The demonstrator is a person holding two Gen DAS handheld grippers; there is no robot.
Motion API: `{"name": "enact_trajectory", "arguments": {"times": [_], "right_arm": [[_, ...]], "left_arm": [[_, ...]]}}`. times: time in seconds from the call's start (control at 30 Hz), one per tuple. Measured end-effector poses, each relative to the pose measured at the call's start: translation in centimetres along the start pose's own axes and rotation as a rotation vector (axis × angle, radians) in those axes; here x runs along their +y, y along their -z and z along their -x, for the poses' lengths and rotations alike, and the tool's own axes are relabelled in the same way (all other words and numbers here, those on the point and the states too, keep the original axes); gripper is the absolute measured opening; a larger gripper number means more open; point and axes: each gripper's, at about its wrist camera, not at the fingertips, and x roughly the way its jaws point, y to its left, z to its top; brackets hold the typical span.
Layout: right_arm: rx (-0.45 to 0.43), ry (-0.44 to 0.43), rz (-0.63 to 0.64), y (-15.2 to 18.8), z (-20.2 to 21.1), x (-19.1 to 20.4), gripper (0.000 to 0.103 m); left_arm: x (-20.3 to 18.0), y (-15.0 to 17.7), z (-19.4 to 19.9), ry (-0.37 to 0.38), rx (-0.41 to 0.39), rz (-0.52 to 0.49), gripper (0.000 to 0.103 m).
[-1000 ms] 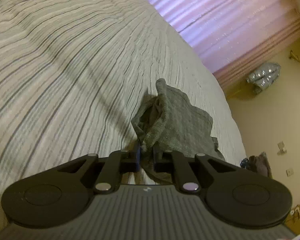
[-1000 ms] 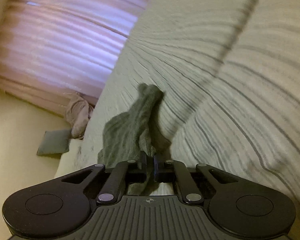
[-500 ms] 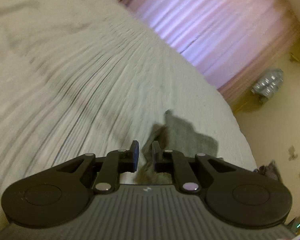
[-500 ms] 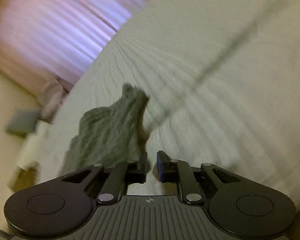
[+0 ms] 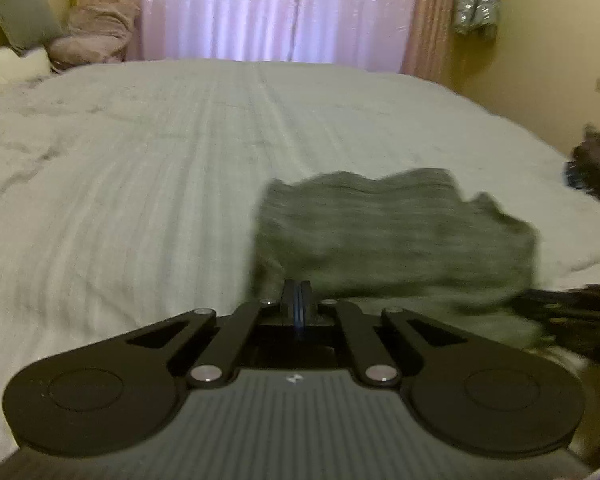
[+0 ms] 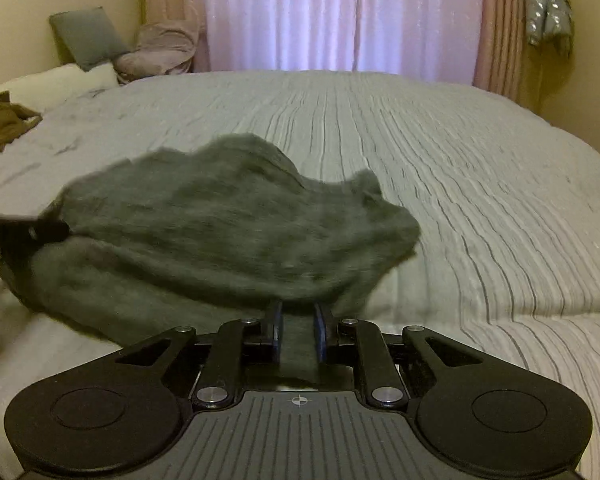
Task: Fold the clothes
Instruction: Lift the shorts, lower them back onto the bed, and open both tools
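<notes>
A grey knitted garment (image 5: 400,232) hangs spread just above the near part of the striped bedspread (image 5: 140,160). My left gripper (image 5: 296,296) is shut, its pads pressed together at the garment's near left corner. In the right wrist view the same garment (image 6: 228,224) stretches from the left gripper (image 6: 40,230) at the left edge to my right gripper (image 6: 298,320). The right jaws stand a little apart, with a thick fold of the cloth filling the gap between the pads. The right gripper (image 5: 540,304) also shows dimly at the garment's right corner.
The bedspread (image 6: 460,200) runs far back to pink curtains (image 6: 340,16). A grey cushion (image 6: 86,36) and a pinkish blanket (image 6: 160,48) lie at the back left. A brown garment (image 6: 0,120) sits at the left. A silver jacket (image 6: 548,4) hangs on the right wall.
Half a second ago both grippers stood open and clear of the cloth. Both have rolled level and now grip the garment, which is lifted and spread wide between them instead of bunched.
</notes>
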Motion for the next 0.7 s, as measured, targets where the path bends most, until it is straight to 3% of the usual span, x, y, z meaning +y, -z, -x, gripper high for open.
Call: {"name": "enact_trajectory", "arguments": {"times": [0.07,0.17,0.23,0.33,0.43,0.5,0.6,0.7], "right_arm": [[0.018,-0.012,-0.017,-0.9,0.3,-0.8,0.015],[-0.025,-0.001,-0.038,-3.0,1.4,-1.6,0.015],[-0.058,-0.037,-0.083,-4.4,1.7,-2.3,0.017],[-0.08,-0.075,-0.151,-6.1,1.2,-3.5,0.053],[-0.101,-0.097,-0.147,-7.4,0.2,-3.8,0.053],[-0.084,-0.126,-0.135,-8.0,-0.7,-3.3,0.053],[-0.057,-0.171,-0.096,-8.2,-2.8,-2.1,0.053],[-0.012,-0.128,-0.065,-7.9,-5.7,-1.0,0.053]], "left_arm": [[1.0,-1.2,0.1,-0.011,-0.007,0.019,0.003],[2.0,-2.7,1.7,0.048,-0.042,0.058,0.004],[2.6,-3.6,1.6,0.094,-0.043,0.121,0.015],[3.5,-4.8,0.6,0.184,-0.027,0.241,0.019],[2.1,-5.3,-1.0,0.224,-0.003,0.198,0.018],[1.0,-5.2,-2.5,0.21,0.025,0.152,0.018],[-0.5,-4.6,-4.8,0.127,0.042,0.083,0.018],[-1.2,-4.1,-7.1,0.065,0.046,0.035,0.023]]}}
